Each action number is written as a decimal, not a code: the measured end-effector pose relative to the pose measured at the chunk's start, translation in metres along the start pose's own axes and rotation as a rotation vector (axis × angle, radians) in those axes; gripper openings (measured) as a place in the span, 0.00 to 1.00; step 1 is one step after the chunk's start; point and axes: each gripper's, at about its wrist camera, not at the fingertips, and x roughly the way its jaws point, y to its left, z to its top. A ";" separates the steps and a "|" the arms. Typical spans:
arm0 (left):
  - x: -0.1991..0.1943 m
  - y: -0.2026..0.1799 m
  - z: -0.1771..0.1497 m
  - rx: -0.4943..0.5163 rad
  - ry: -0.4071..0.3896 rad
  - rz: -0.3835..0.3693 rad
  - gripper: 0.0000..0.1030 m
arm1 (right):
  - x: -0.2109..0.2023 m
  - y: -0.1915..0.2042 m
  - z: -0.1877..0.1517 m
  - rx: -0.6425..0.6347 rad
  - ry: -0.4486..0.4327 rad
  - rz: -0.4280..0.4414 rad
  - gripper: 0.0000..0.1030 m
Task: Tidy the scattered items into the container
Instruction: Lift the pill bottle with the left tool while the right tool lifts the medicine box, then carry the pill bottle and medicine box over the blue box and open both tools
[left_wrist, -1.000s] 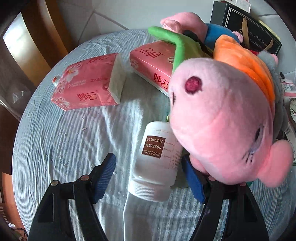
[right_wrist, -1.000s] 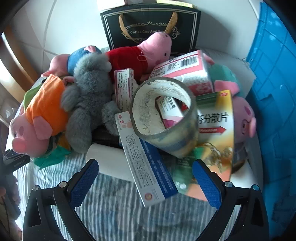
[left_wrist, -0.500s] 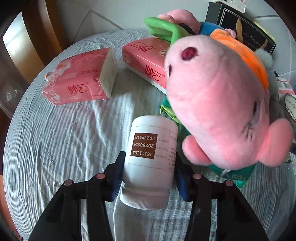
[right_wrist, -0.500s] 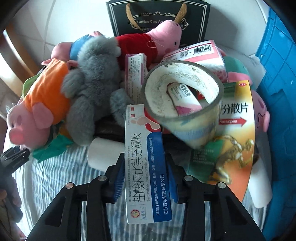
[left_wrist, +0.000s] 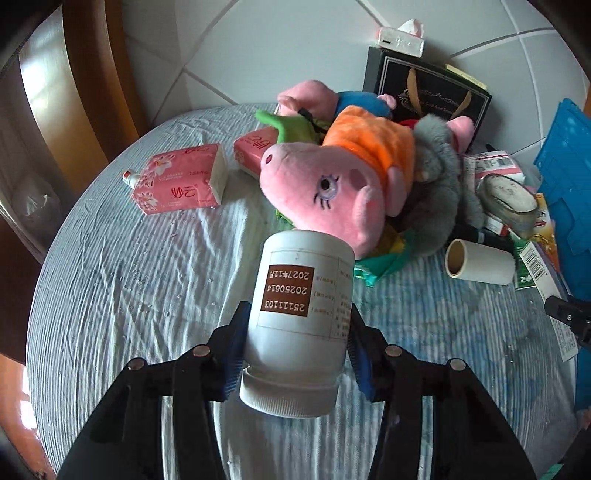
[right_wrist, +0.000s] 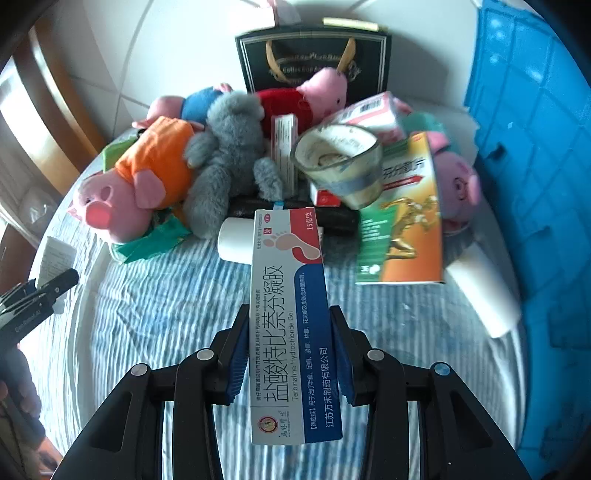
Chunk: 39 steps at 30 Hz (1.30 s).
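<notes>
My left gripper (left_wrist: 295, 350) is shut on a white pill bottle (left_wrist: 301, 314) with a brown date label, cap toward the camera, lifted above the striped tablecloth (left_wrist: 129, 288). My right gripper (right_wrist: 288, 354) is shut on a long white, red and blue ointment box (right_wrist: 291, 314), also raised off the cloth. The blue plastic crate (right_wrist: 535, 166) stands at the right edge of the table and shows again as the crate (left_wrist: 565, 184) in the left wrist view. The left gripper's black finger (right_wrist: 40, 291) shows at the left of the right wrist view.
A pile lies at the table's back: a pink pig plush in orange (left_wrist: 332, 184), a grey plush (right_wrist: 229, 155), a tape roll (right_wrist: 340, 166), a green-orange medicine box (right_wrist: 402, 218), a white roll (left_wrist: 480, 262), pink tissue packs (left_wrist: 181, 181) and a black gift bag (right_wrist: 314, 62).
Both grippers went from open to shut, the left on the pill bottle and the right on the ointment box. Both then rose and drew back from the pile with their loads.
</notes>
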 end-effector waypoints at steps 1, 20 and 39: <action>-0.010 -0.005 0.000 0.004 -0.017 -0.006 0.47 | -0.011 0.000 -0.004 -0.008 -0.024 -0.007 0.38; -0.173 -0.139 -0.039 0.079 -0.284 -0.013 0.47 | -0.183 -0.033 -0.061 -0.100 -0.350 0.025 0.38; -0.275 -0.243 -0.057 0.246 -0.472 -0.281 0.47 | -0.330 -0.086 -0.111 0.051 -0.593 -0.259 0.38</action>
